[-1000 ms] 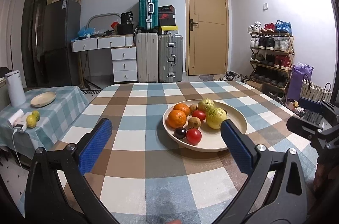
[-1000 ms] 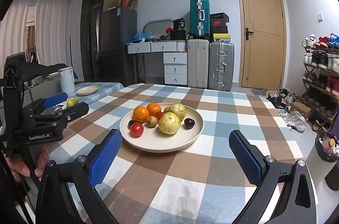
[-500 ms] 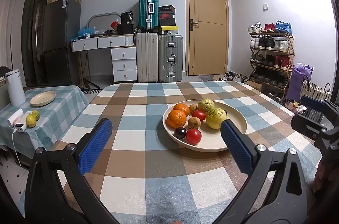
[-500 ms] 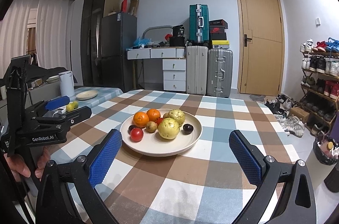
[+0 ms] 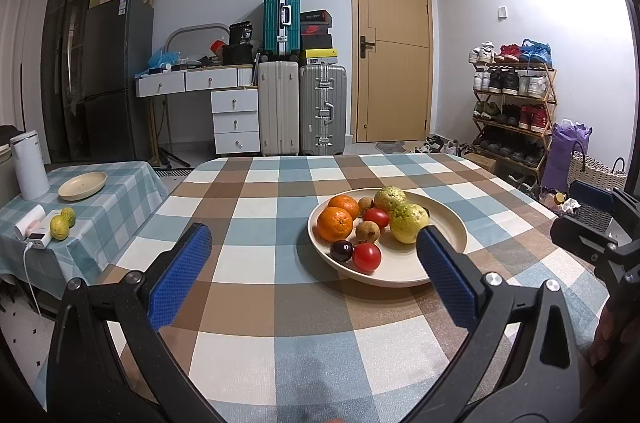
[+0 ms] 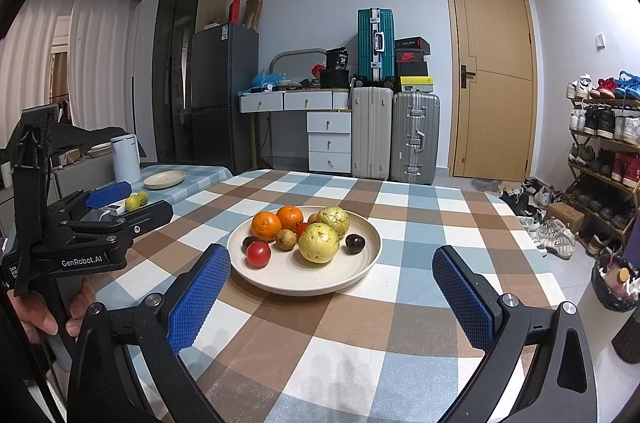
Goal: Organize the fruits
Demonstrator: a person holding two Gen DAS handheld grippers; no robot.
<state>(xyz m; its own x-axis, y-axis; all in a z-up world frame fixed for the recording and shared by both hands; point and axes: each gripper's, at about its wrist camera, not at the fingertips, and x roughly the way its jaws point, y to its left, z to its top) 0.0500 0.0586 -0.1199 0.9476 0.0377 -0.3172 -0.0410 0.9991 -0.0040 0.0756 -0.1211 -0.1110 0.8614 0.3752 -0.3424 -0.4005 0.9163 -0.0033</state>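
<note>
Fruit heaped on plate [image 5: 448, 223] mid table; both tongs, left gripper [image 5: 312, 279] and right gripper [image 6: 332, 299], wide apart, empty, near side. Plate fits sorted or unsorted; grip round fruit gently, centred

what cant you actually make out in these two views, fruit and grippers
- Left wrist view: a dark fruit behind the yellow-green fruit shows only as a sliver.
- Right wrist view: a red fruit is mostly hidden among the pile; the type of the small brown fruit is unclear.
- The two fruits on the side table are too small to identify.
- Right gripper in the left view is cut off by the frame edge.
</note>
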